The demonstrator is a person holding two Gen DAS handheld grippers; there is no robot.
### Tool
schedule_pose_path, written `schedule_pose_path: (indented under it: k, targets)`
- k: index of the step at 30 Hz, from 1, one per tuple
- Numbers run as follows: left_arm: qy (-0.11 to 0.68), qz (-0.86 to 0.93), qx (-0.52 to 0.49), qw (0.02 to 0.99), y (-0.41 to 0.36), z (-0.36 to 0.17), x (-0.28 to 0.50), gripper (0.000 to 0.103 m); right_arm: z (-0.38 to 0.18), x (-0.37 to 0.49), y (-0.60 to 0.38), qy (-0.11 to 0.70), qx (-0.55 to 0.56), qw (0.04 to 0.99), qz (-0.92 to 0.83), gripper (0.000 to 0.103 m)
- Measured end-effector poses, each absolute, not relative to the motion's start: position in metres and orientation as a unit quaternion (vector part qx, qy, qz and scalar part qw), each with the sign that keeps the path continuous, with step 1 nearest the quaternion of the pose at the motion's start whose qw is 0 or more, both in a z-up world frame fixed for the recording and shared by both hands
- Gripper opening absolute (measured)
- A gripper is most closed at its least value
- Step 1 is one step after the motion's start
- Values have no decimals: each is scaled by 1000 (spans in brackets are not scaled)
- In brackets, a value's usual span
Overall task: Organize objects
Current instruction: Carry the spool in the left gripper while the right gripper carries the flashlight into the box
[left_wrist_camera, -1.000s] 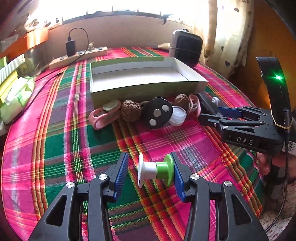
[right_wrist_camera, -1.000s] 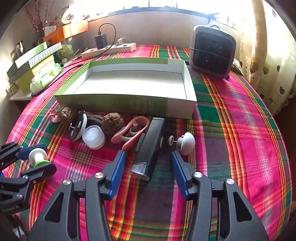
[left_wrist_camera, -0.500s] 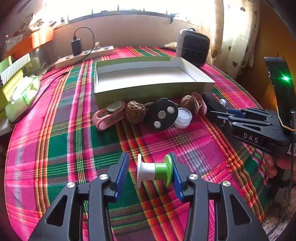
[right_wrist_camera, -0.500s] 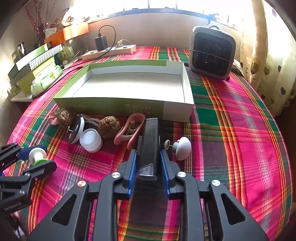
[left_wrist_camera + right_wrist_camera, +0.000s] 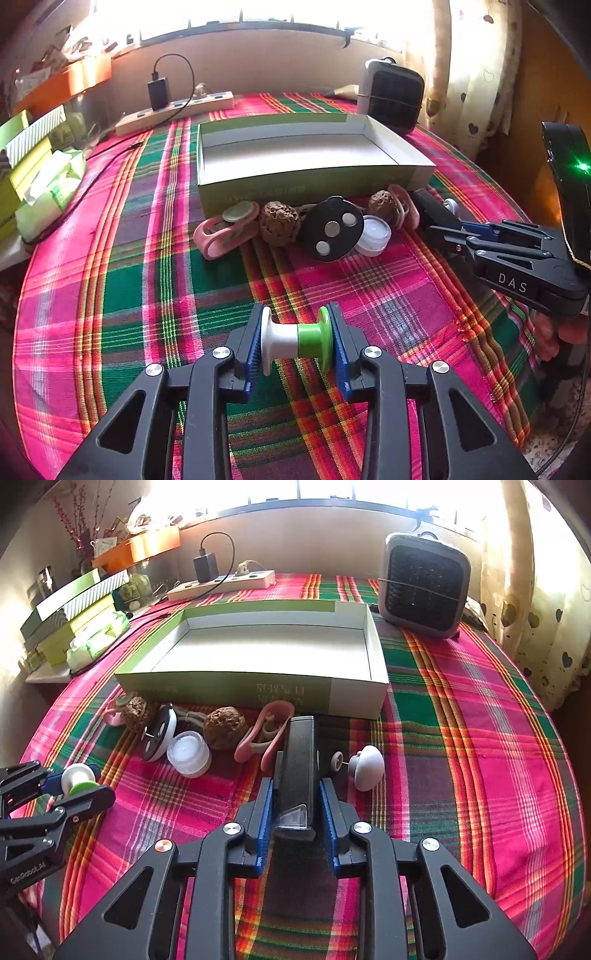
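My left gripper (image 5: 295,347) is shut on a white-and-green spool (image 5: 295,341), held sideways between the blue pads over the plaid cloth; it also shows in the right wrist view (image 5: 79,779). My right gripper (image 5: 295,812) is shut on a long black bar-shaped device (image 5: 297,760) lying in front of the open green-and-white box (image 5: 258,686). In the left wrist view the right gripper (image 5: 454,229) sits at the right end of the object row. The box (image 5: 295,184) is empty.
In front of the box lie pink clips (image 5: 225,229) (image 5: 266,734), two brown walnuts (image 5: 279,221) (image 5: 225,725), a black disc (image 5: 334,229), a white cap (image 5: 188,753) and a white knob (image 5: 365,766). A heater (image 5: 424,583), power strip (image 5: 221,583) and stacked boxes (image 5: 70,616) stand behind.
My left gripper has closed from open onto the spool. My right gripper closed on the black device half a second ago and still holds it, slightly closer to the box.
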State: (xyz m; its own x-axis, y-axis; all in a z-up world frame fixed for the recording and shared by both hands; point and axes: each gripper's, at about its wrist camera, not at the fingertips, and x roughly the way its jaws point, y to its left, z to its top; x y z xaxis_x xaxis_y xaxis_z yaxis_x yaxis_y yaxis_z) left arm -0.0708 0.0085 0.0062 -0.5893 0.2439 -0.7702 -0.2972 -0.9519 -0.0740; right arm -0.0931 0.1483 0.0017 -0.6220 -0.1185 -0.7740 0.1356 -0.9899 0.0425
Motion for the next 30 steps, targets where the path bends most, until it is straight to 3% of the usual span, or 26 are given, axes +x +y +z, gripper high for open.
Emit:
schedule_pose_path:
  k: [30]
  targets:
    - [15, 906, -390, 165, 7, 45, -86, 30, 33, -82, 151, -16, 401, 106, -910, 25]
